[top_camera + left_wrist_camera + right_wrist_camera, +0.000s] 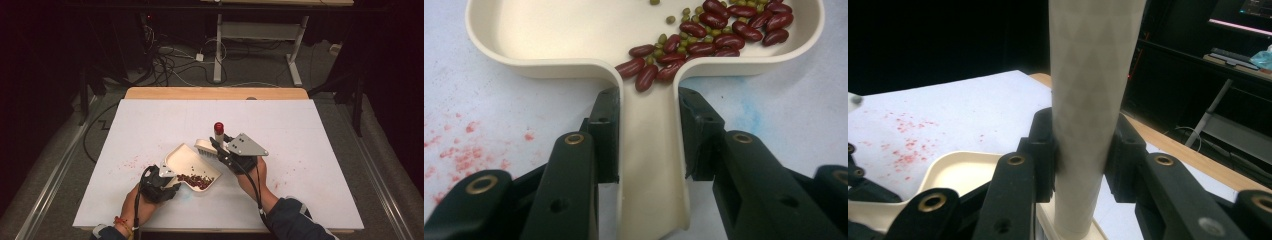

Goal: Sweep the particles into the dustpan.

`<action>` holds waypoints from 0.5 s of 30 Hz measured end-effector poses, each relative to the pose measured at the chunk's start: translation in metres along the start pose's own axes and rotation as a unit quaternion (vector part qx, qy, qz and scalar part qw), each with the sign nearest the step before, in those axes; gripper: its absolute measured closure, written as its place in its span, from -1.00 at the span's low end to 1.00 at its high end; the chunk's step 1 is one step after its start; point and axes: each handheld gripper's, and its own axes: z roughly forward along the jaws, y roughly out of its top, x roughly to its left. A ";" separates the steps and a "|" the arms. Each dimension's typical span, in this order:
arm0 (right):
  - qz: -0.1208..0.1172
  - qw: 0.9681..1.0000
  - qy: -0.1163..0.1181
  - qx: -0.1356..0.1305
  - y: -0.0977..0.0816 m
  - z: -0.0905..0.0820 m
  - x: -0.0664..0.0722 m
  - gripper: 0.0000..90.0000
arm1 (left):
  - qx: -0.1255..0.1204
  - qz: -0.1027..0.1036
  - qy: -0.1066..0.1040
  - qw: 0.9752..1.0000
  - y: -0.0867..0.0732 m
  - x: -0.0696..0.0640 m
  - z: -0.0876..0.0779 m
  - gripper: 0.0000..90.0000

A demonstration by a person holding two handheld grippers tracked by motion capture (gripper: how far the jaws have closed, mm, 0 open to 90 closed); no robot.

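Observation:
A cream dustpan (186,159) lies on the white table, with red kidney beans (195,181) and small green beans (684,42) piled at its handle end. My left gripper (169,178) is shut on the dustpan's handle (651,165), a jaw on each side. Just right of the pan, my right gripper (223,150) is shut on the pale handle (1088,100) of a brush. Its bristle head (205,146) hangs over the pan's far right rim, and a red cap (218,127) tops the handle. The right gripper view has the pan's rim (963,161) below the jaws.
Red stains (131,163) speckle the white table (300,140) left of the pan, with a faint blue smear (749,107) near the handle. Beyond the wooden far edge (215,93) stand a desk frame (260,35) and floor cables (165,60).

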 end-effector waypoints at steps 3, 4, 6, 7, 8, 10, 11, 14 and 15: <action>0.012 1.000 -0.001 0.002 -0.003 0.005 -0.005 0.56 | 0.001 0.000 0.000 1.000 0.000 0.000 0.000 0.41; 0.015 1.000 0.001 0.004 -0.004 0.006 -0.005 0.57 | 0.002 0.000 0.001 1.000 0.000 0.000 0.001 0.41; 0.010 1.000 0.007 0.006 -0.005 0.005 -0.001 0.57 | 0.002 -0.001 0.001 1.000 0.000 0.000 0.001 0.41; 0.005 1.000 0.010 0.007 -0.004 0.004 0.002 0.56 | 0.002 -0.002 0.001 1.000 0.000 0.000 0.001 0.41; -0.001 1.000 0.011 0.010 -0.004 0.003 0.005 0.56 | 0.002 -0.001 0.001 1.000 0.000 0.000 0.000 0.41; -0.003 1.000 0.018 0.014 -0.004 0.001 0.011 0.56 | 0.000 -0.007 0.000 1.000 0.000 0.000 0.001 0.41; -0.004 1.000 0.019 0.016 -0.004 0.000 0.014 0.56 | 0.000 -0.009 0.000 1.000 0.000 0.000 0.001 0.41; -0.011 0.999 0.022 0.021 -0.003 -0.001 0.024 0.56 | -0.001 -0.017 0.002 1.000 0.000 0.000 0.000 0.41; -0.011 0.999 0.023 0.023 -0.003 -0.002 0.027 0.55 | 0.000 -0.021 0.003 1.000 0.000 0.000 0.001 0.41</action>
